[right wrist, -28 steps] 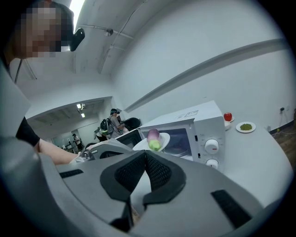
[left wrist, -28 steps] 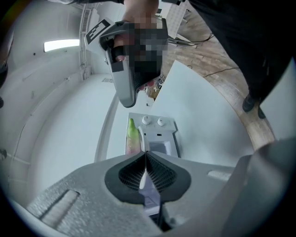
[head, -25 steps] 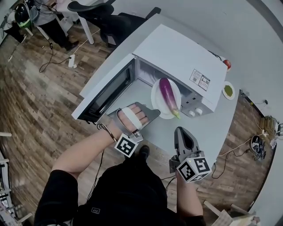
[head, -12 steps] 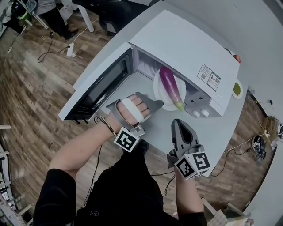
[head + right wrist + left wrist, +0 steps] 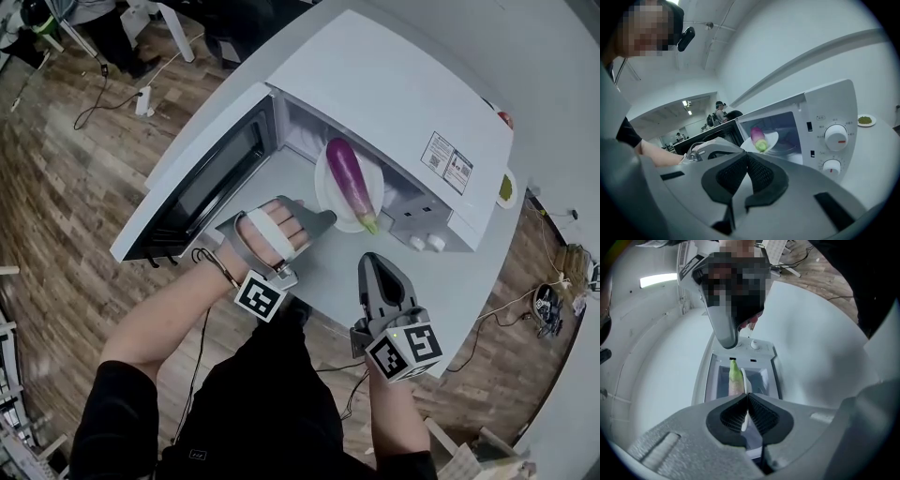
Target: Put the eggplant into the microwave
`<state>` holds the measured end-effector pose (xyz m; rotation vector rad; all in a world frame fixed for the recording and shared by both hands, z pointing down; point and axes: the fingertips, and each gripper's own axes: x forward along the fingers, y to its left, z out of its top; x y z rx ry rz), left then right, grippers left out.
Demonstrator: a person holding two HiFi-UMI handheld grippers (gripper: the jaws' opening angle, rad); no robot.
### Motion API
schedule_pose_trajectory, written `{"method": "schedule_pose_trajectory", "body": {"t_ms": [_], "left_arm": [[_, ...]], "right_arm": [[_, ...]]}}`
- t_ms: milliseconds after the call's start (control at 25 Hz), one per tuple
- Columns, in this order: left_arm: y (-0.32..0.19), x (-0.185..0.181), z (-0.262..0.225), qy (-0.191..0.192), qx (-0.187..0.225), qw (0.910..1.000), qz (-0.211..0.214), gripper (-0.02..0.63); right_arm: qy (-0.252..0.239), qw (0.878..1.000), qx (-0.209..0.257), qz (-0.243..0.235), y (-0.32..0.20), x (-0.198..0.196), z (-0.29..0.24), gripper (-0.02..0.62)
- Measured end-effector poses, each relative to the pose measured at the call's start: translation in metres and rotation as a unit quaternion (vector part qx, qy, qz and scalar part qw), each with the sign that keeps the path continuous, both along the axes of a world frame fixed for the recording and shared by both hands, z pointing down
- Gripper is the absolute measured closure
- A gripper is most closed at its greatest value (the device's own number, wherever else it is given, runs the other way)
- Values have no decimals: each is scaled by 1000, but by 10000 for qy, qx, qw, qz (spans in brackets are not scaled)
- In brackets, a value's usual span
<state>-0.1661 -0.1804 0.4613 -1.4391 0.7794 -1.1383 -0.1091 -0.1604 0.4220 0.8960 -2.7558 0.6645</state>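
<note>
One eggplant, one plate (two knobs).

Losing most of the eggplant and the lower rim of the plate behind the pinched jaws of the left gripper, leaving only a green tip showing ahead. Tucking the inside back of the microwave under its own top beyond that gripper, and half covering a green dish well beyond the right gripper.
</note>
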Motion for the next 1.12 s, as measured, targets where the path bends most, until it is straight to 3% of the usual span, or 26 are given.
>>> {"method": "schedule_pose_trajectory", "body": {"t_ms": [1120], "left_arm": [[-63,-20,70,79,-90,9994,-322,589]], "right_arm": [[-85,9997,-247,-33,-32,-14,60,581]]}}
